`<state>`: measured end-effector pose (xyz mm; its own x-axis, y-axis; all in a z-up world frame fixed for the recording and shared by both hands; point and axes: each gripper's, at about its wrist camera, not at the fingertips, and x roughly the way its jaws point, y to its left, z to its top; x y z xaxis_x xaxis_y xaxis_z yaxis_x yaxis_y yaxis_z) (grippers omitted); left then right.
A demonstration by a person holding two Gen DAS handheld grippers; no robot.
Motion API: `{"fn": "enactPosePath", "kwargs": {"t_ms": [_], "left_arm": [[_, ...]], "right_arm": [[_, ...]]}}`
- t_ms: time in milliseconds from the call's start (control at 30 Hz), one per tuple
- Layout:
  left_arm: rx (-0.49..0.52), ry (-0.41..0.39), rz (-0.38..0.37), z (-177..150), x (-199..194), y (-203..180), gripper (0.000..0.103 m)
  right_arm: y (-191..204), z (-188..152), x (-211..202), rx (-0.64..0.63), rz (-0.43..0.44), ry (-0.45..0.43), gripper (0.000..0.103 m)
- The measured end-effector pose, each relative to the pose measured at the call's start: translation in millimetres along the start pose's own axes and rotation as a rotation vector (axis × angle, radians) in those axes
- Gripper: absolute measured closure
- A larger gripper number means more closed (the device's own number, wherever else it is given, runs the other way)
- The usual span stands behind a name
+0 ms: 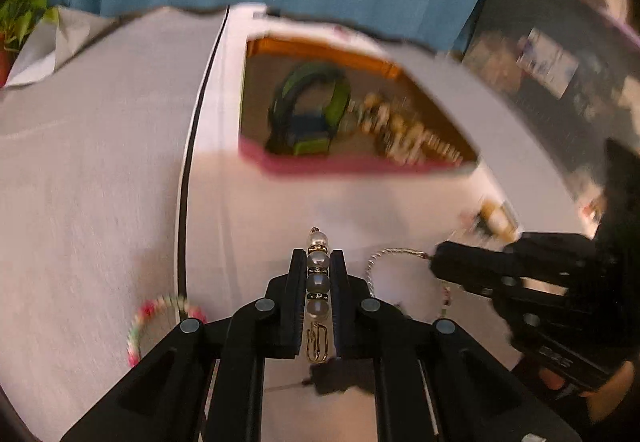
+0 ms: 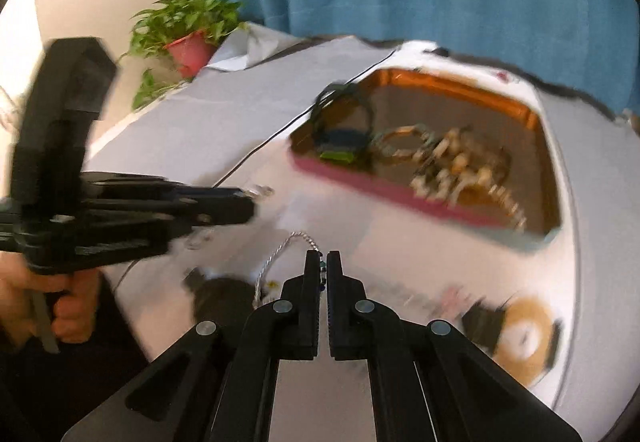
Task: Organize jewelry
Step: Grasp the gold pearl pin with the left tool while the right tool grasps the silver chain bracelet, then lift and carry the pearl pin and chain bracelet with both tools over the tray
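Jaws: your left gripper (image 1: 318, 262) clamps the pearl bracelet (image 1: 318, 284) lengthwise | right gripper (image 2: 323, 266) pinches the silver chain (image 2: 280, 254) | likely both bound for the far tray (image 1: 352, 165).

We see both fisheye views bright and warm-toned, rimmed by black corners, with straight lines bowing toward the edges. Motion blur smears the open box (image 1: 352, 165) and its contents, while the near gripper fingers (image 1: 298, 282) stay sharp. A soft shadow (image 2: 224, 294) falls on the white tabletop (image 2: 400, 262).
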<state>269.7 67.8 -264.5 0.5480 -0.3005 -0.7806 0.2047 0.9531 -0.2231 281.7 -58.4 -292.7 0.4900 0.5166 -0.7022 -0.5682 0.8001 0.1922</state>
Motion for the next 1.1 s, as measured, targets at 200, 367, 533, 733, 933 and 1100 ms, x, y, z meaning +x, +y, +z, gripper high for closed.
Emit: {"fn": "enactPosePath", "kwargs": {"t_ms": [200,367,533,733,933,1100], "left_arm": [[0.091,-0.020,0.066,-3,6,-12,0.088],[0.164,-0.031,0.090,-4,10,-20,0.095],[0.139,-0.026,0.054,-4,8,-14,0.095],[0.098,-0.059,0.052,5,-10,-25,0.094],[0.088,-0.129,0.046,8,-47,-47,0.094],[0.070,-0.170,0.015,15,-81,-60,0.094]], "right_arm": [[10,-6,6,-0.055,-0.022,0.036,0.087],[26,1,14,-0.187,-0.087,0.055,0.091],[24,1,16,-0.160,-0.044,0.055,0.100],[20,2,4,-0.063,-0.031,0.013,0.100],[22,8,-33,-0.012,-0.092,-0.050,0.100],[29,11,-69,-0.043,-0.158,-0.075,0.100]]}}
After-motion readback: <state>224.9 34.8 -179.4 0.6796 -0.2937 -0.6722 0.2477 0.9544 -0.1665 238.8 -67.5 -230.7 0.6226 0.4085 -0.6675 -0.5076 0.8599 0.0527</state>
